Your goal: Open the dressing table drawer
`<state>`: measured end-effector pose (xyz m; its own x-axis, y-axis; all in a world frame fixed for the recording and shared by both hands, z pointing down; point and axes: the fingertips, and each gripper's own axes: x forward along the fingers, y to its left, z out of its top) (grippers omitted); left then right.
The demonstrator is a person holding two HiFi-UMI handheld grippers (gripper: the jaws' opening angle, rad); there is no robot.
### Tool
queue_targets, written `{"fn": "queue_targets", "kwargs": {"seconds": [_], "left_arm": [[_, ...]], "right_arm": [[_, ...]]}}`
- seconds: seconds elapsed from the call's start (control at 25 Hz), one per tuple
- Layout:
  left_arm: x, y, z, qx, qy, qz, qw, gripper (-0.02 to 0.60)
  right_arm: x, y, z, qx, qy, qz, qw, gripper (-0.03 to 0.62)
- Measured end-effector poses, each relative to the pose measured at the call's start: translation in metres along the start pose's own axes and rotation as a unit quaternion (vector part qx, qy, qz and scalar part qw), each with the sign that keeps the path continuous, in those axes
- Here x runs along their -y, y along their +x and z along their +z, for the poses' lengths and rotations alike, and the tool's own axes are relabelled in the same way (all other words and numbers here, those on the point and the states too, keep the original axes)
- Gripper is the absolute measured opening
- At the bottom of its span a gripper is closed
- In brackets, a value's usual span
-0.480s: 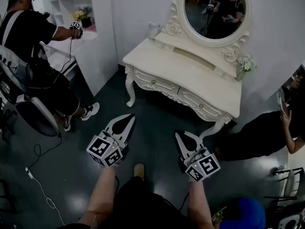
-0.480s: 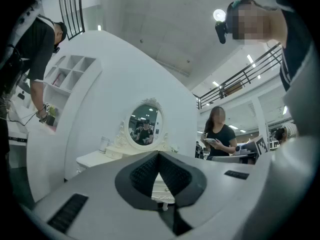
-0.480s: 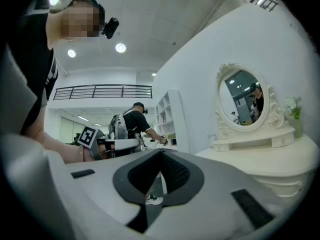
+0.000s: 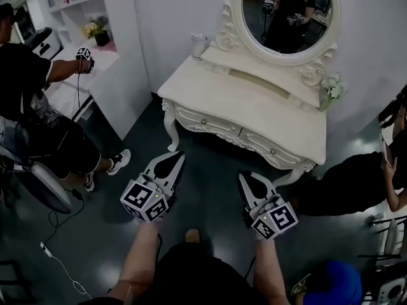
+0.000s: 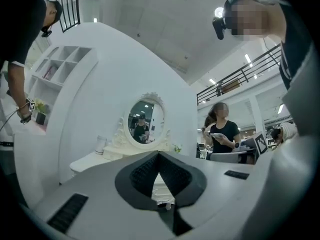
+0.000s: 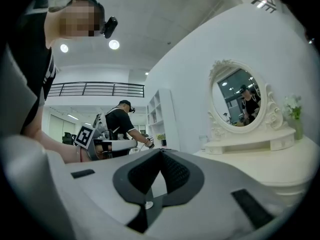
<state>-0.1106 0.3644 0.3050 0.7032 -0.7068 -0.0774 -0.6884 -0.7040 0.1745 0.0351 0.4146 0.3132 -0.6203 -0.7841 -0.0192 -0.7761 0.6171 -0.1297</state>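
The cream dressing table (image 4: 267,103) stands against the wall under an oval mirror (image 4: 286,14). Its front has a left drawer (image 4: 205,121) and a right drawer (image 4: 272,149), each with a small knob, both pushed in. My left gripper (image 4: 178,156) is shut and empty, held level over the dark floor short of the table's left leg. My right gripper (image 4: 245,178) is also shut and empty, below the right drawer and apart from it. In the left gripper view the left gripper (image 5: 159,154) points at the table (image 5: 95,159). In the right gripper view the table (image 6: 280,159) lies right of the right gripper (image 6: 161,151).
A white shelf unit (image 4: 117,56) stands left of the table, with a seated person (image 4: 38,107) reaching to it. Another person (image 4: 362,176) crouches at the table's right end. A cable (image 4: 57,259) lies on the floor. A cup (image 4: 198,43) and flowers (image 4: 332,89) stand on the table.
The view has shifted a little, so the table appears slightly nearer and the seated person farther left. Both grippers stay shut and side by side before the table.
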Motion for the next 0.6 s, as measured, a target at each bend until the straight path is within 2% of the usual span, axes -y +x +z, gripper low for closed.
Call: {"fn": "queue_targets", "kwargs": {"seconds": [0.32, 0.6], "left_arm": [[-0.040, 0.028, 0.005, 0.000, 0.006, -0.016, 0.9998, 0.002], [-0.057, 0.036, 0.001, -0.008, -0.002, -0.003, 1.0000, 0.002]], "right_arm": [[0.020, 0.042, 0.002, 0.007, -0.004, -0.023, 1.000, 0.003], [0.023, 0.060, -0.003, -0.012, 0.004, -0.020, 1.000, 0.003]]}}
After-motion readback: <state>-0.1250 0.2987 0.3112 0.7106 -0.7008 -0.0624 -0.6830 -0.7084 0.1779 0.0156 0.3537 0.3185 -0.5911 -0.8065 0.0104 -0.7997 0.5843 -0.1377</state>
